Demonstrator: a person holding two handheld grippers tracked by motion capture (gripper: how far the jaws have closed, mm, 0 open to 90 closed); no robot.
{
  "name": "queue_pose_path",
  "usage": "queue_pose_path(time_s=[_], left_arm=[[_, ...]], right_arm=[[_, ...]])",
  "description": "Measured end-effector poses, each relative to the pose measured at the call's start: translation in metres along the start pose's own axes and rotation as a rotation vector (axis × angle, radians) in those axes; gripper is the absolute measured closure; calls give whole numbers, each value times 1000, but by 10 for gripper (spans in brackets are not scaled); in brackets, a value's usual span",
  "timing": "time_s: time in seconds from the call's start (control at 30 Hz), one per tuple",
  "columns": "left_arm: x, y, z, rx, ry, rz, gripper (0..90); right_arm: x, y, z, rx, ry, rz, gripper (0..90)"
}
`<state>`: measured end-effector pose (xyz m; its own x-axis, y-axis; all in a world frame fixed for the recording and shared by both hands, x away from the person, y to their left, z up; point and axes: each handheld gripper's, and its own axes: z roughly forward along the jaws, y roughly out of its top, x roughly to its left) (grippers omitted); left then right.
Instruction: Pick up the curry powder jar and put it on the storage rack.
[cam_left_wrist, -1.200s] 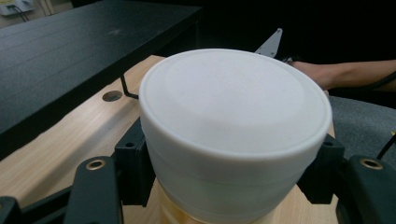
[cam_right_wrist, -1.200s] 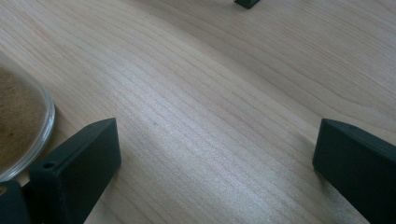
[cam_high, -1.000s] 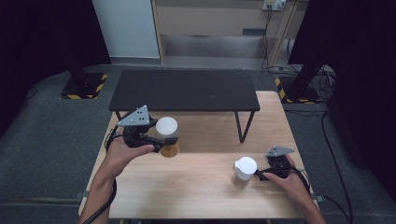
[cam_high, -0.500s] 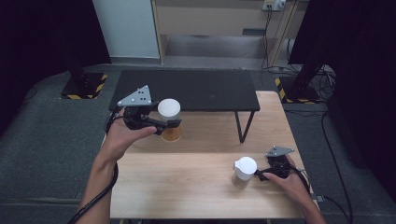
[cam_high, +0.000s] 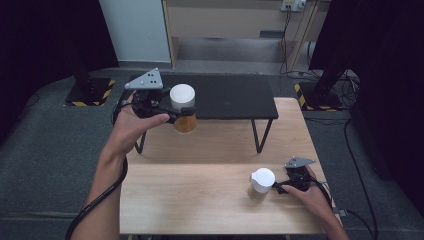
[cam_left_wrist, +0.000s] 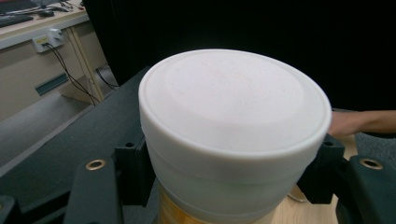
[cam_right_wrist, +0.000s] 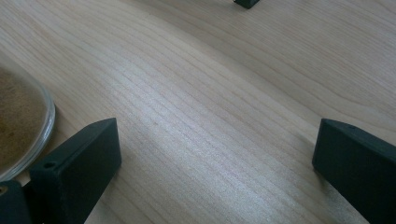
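held jar (cam_high: 183, 109): upright, long axis vertical, lid up; lifted clear of wooden table (cam_high: 200, 200), in front of black bench (cam_high: 230, 97) edge.
held jar look: white round lid w/ flat top & shallow rim step, frosted band under it, amber body below; same seen close in left gripper view (cam_left_wrist: 233, 130).
left gripper (cam_high: 167, 111): jaws pinch the jar at both sides just under the lid, level grip.
2nd jar (cam_high: 261, 184): upright on table, near right edge, white lid, tan fill.
right gripper (cam_high: 280, 187): jaws spread wide, nothing btwn them; jar just beside its one jaw (cam_right_wrist: 21, 130), low over table.
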<state>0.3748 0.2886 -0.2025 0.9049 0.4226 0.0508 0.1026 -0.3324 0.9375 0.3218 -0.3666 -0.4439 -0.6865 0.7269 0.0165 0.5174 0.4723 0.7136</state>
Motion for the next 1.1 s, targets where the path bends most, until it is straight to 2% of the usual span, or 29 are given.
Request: queue_pose_path(time_s=[0.23,0.57,0.83,1.1], left_arm=[[12,12,4,15,7,7,332],[26,23,5,10,36,9,333],[39,22,16,43,45,-7,332],[53,15,25,43,59,-24,332]], right_arm=[[0,0,0,0,0,1,19],[0,0,0,0,0,2,19],[0,0,0,0,0,3,19],[0,0,0,0,0,2,19]])
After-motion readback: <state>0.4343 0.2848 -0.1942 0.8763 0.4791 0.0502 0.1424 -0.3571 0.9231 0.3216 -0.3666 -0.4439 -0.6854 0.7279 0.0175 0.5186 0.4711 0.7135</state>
